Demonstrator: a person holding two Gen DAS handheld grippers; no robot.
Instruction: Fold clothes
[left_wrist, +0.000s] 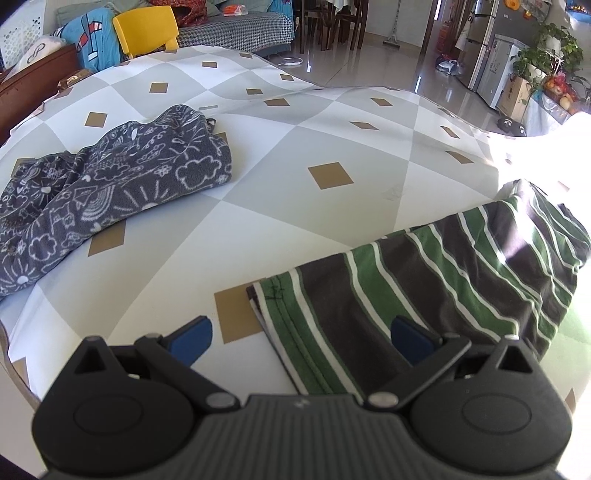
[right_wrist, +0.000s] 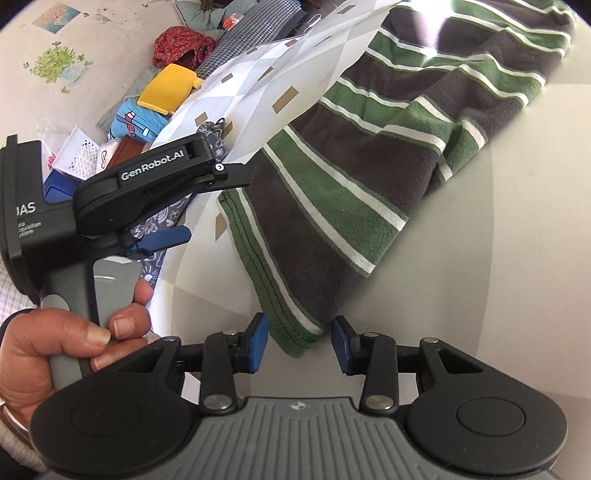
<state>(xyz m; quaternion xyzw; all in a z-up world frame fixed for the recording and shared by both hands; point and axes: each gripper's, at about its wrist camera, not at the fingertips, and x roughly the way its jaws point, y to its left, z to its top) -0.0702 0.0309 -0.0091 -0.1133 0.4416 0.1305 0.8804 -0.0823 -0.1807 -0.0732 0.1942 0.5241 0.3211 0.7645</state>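
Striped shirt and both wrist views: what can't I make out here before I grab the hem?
- Striped shirt: far end washed out by sun glare in the left wrist view; its near edge is hidden behind the left gripper.
- Patterned grey garment: cut off by the left frame edge.
- Right wrist view: the right gripper straddles the shirt corner; contact unclear.
- Table edges: distorted by fisheye.

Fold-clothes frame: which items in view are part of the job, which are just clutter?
Job:
- striped shirt, partly folded, near table edge
- grey patterned garment, crumpled, apart from the shirt
- left gripper, open over shirt's hem
- right gripper, open at shirt's corner
- table, work surface

Lying about:
- yellow chair
- blue printed cushion
- potted plant
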